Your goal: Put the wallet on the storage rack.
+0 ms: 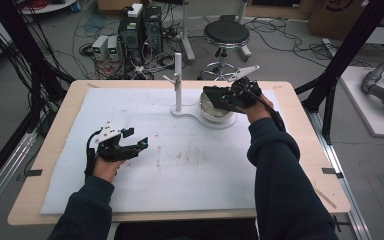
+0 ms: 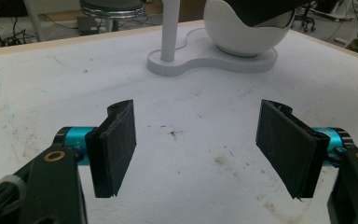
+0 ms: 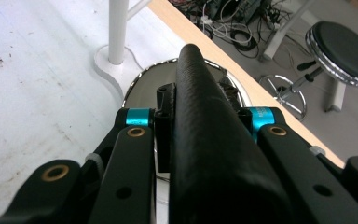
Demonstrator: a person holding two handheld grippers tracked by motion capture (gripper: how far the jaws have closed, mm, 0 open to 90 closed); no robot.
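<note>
Over the bowl (image 1: pixel 215 107), right tongs (image 3: pixel 200 109) grip a black handle (image 3: pixel 214 140) pointing away.

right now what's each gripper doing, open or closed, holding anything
Left gripper: open, nothing between its pads, over the white mat.
Right gripper: shut on a black handle, above the metal bowl.

No readable text, label, brand or number anywhere. Faint dark marking on the brown cardboard box (image 1: pixel 337 12) at the top right of the high view, too blurred to read.
</note>
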